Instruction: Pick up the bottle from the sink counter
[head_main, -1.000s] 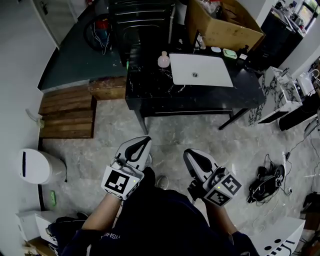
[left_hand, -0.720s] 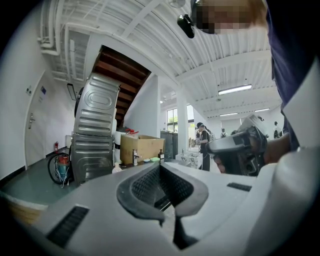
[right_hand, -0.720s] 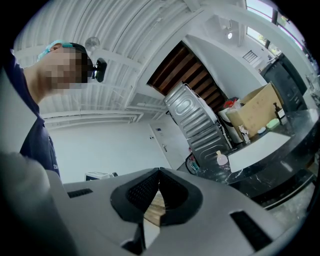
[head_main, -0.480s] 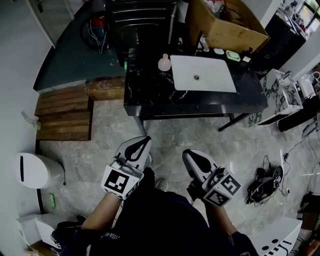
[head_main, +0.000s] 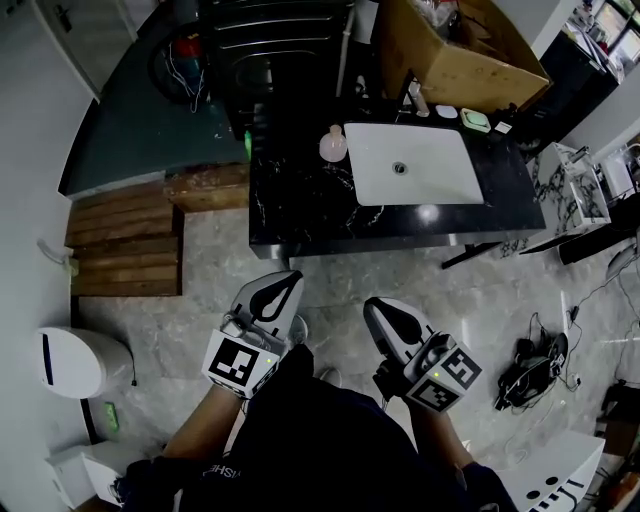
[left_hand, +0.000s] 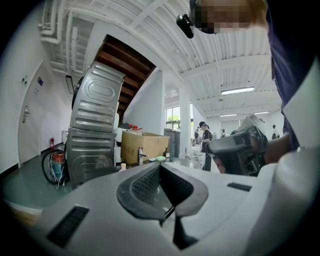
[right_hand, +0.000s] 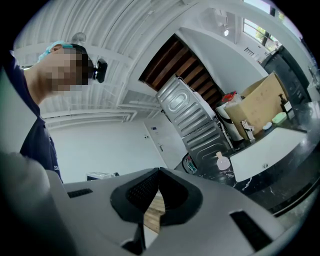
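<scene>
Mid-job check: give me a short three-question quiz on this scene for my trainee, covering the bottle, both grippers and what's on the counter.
1. True or false: in the head view, the bottle stands on the black counter, just left of the white basin.
2. Multiple choice: the left gripper and right gripper are
A. both shut and empty, short of the counter
B. both wide open over the basin
C. one shut on the bottle
3. Fill in: the big open box behind the basin is made of ____.

Key: 1 true; 2 A; 3 cardboard.
</scene>
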